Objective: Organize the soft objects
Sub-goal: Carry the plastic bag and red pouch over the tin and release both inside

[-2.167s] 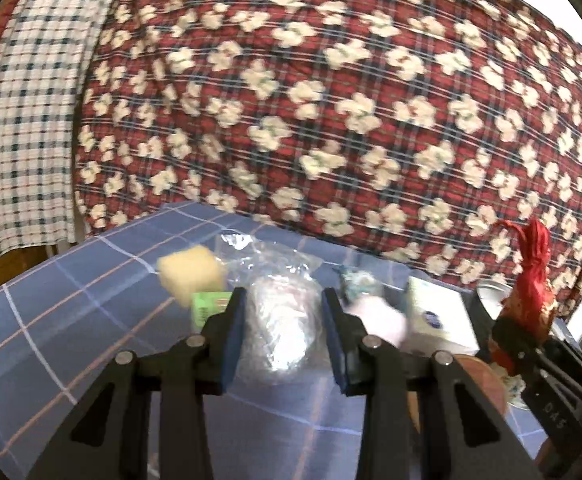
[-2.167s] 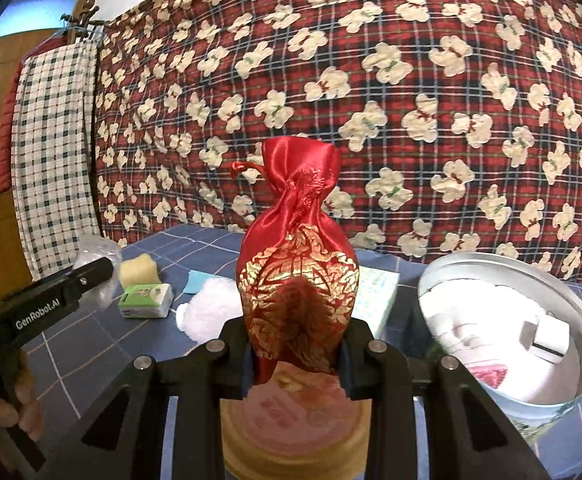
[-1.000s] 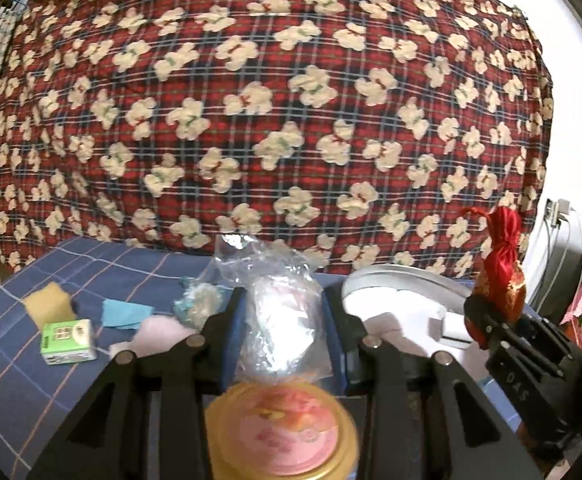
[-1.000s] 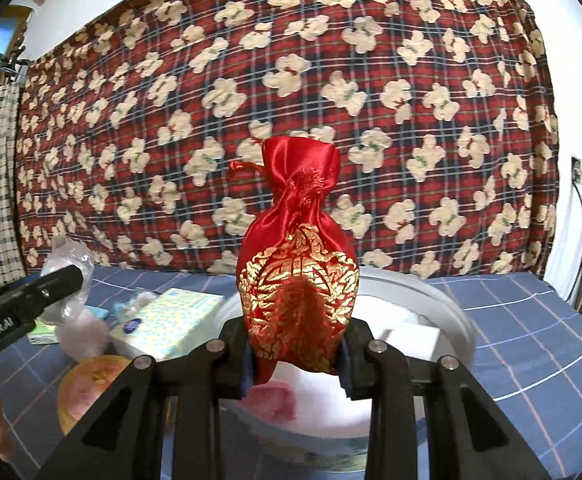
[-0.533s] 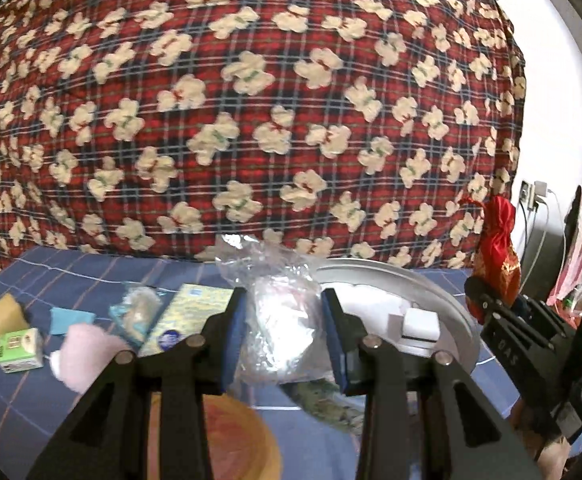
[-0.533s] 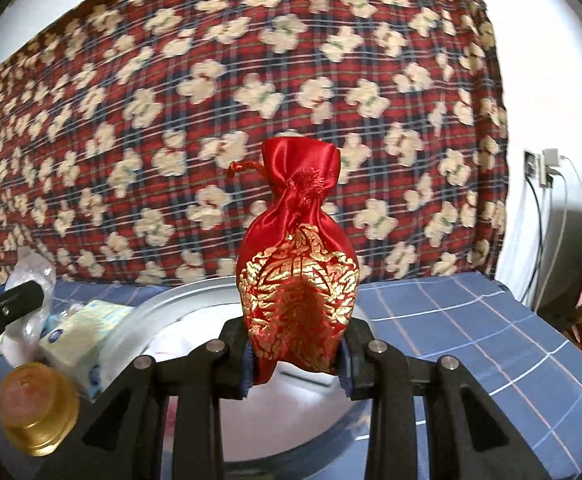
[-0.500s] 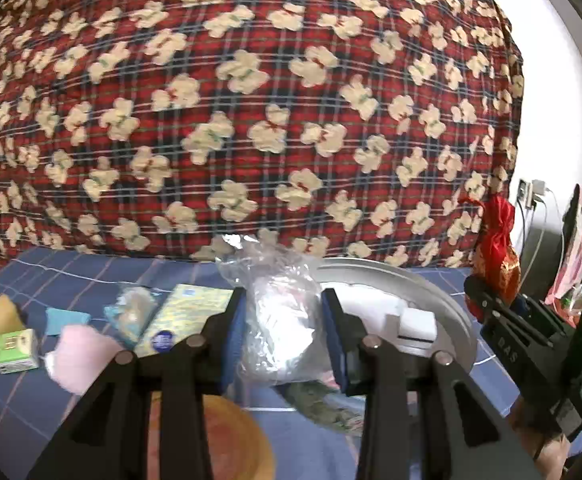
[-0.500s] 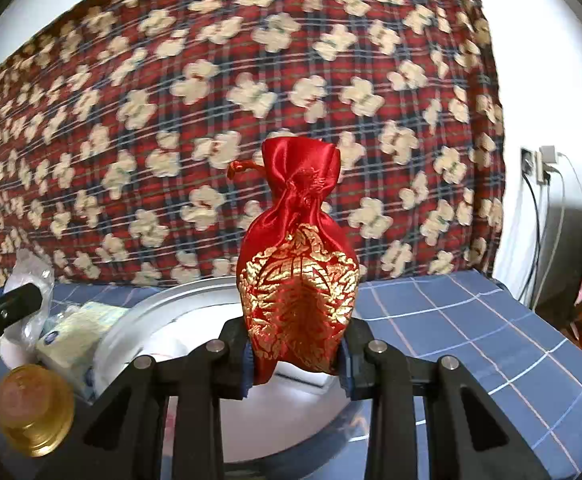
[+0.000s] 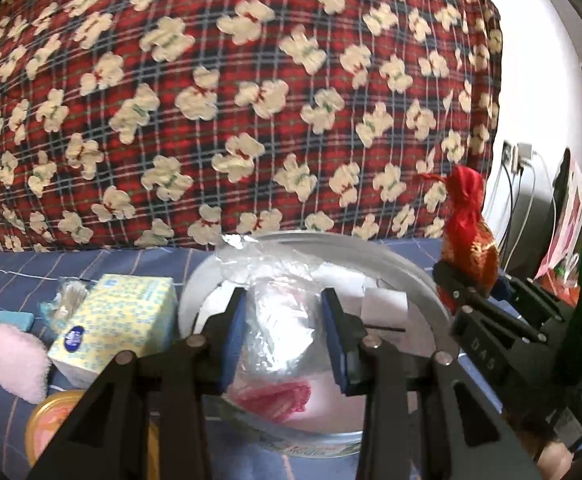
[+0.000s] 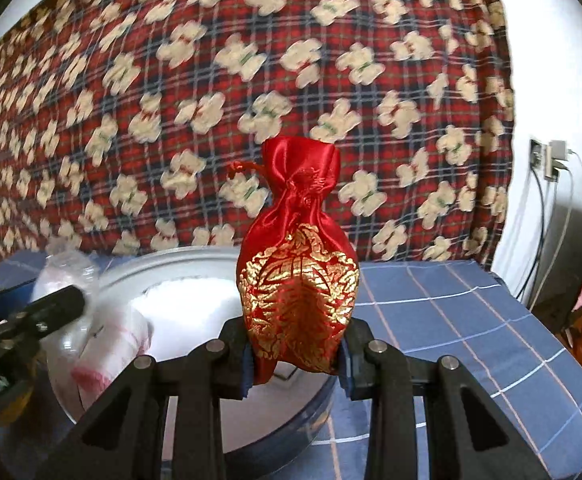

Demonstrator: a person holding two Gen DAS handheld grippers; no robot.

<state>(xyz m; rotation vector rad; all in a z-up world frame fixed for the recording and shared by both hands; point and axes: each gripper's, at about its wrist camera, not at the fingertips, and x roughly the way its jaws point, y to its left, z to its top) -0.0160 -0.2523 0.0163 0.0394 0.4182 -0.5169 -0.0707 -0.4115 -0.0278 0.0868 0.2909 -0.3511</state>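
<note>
So both hands have swung over from the pile on the left, where the pink puff and tissue box stay on the blue tablecloth. The left gripper is now over the round tin, clamped on the clear plastic bag, which hangs just above the white stuff inside. Further right, the right gripper is pinched shut on the red satin pouch, upright above the tin's rim. Looks like both are about ready to drop in.
</note>
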